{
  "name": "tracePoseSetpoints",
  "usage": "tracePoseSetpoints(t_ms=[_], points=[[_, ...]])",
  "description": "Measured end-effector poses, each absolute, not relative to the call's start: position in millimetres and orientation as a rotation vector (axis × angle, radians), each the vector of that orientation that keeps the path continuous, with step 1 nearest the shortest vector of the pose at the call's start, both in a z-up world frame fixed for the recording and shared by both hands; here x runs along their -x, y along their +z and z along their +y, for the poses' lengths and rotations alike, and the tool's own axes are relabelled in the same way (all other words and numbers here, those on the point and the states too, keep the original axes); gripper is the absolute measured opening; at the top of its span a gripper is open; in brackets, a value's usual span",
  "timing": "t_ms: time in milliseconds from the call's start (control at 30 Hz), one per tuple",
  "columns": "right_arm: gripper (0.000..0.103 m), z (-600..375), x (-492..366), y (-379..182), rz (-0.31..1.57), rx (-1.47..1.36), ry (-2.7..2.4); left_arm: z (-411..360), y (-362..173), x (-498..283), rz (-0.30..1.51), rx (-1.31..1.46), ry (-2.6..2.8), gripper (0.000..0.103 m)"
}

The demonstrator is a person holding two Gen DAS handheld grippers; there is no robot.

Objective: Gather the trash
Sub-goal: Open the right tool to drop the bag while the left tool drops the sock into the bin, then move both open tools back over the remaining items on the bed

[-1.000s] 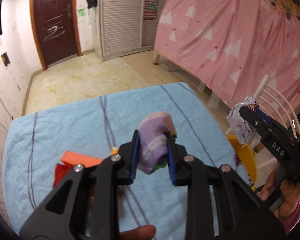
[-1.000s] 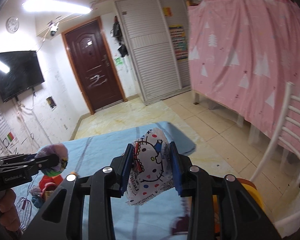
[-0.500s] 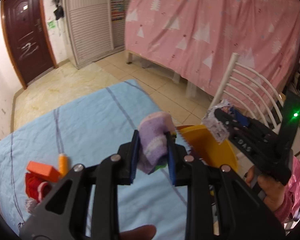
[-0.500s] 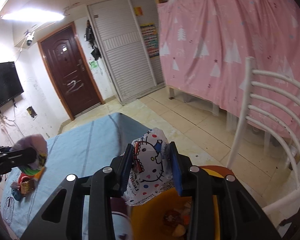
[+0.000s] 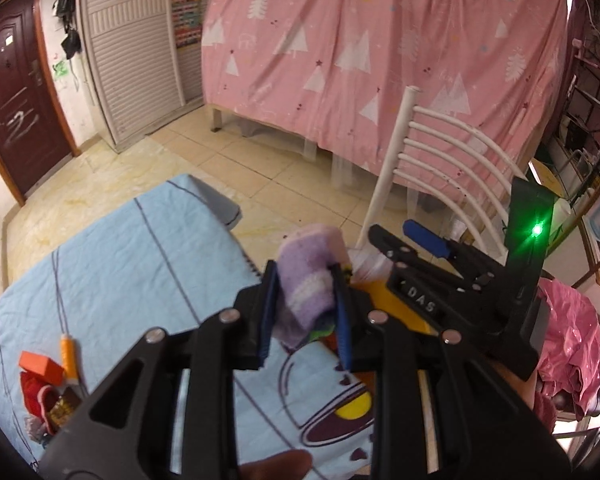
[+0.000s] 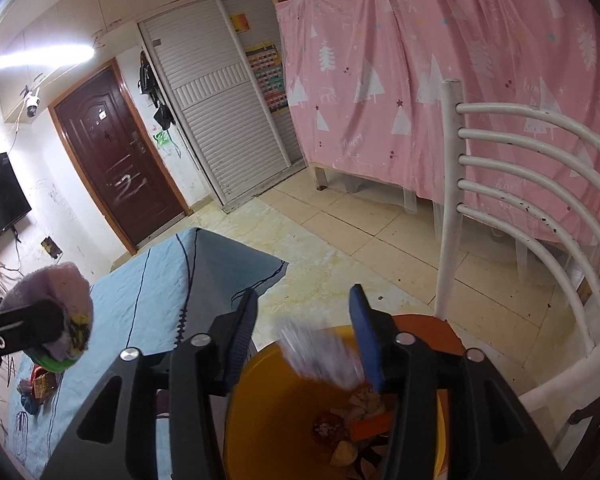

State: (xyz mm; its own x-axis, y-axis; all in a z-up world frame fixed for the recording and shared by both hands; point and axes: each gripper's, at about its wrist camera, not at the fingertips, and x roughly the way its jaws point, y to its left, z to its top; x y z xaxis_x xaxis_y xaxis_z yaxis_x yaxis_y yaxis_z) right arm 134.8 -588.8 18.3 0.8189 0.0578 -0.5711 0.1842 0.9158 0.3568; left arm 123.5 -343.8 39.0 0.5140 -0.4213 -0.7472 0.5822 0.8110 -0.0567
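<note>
My left gripper (image 5: 303, 276) is shut on a rolled purple and pink sock (image 5: 306, 280), held over the right edge of the blue-clothed table (image 5: 140, 272). In the right wrist view that sock (image 6: 56, 292) shows at the far left. My right gripper (image 6: 304, 296) hangs above the yellow bin (image 6: 260, 400), and its jaws are opening. A white printed wrapper (image 6: 320, 356), blurred, is loose between them and dropping toward the bin, which holds several scraps. The left wrist view shows the right gripper (image 5: 392, 229) just right of the sock.
A white slatted chair (image 6: 540, 184) stands close behind and right of the bin. A heap of trash (image 5: 48, 392) with an orange block (image 5: 40, 364) lies at the table's left. A pink curtain (image 5: 380, 60) hangs behind, with tiled floor (image 6: 360, 240) between.
Both grippers have swung right, from over the table to the bin. The right jaws have spread and let go of the wrapper, which now falls. The left still holds the sock.
</note>
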Motion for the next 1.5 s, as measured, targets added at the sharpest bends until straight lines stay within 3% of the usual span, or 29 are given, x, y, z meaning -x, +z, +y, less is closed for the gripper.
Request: tracePoseSetpoints(t_ms=[233,367,933,1100,1500], points=[[0.051,-611,-125,23,0.569,-0.458,-0.138,-361,40,-123,0.839,-0.19,-0.663,0.035],[0.051,-619,-122,23,0.554,-0.478,-0.154,-363,40,-122,0.834,-0.171,-0.687,0.059],[0.051,-579,-134,38,0.568,-0.419,-0.061,-315,44,-127,0.852,-0.11,-0.61,0.06],[0.051,-551,-138,49,0.568,-0.378,0.003,-282,51,-128,0.84,-0.08,-0.559,0.069],[0.057,-479,-160,59,0.61,-0.289,0.14,-210,64,-124,0.787,-0.075,-0.425,0.073]])
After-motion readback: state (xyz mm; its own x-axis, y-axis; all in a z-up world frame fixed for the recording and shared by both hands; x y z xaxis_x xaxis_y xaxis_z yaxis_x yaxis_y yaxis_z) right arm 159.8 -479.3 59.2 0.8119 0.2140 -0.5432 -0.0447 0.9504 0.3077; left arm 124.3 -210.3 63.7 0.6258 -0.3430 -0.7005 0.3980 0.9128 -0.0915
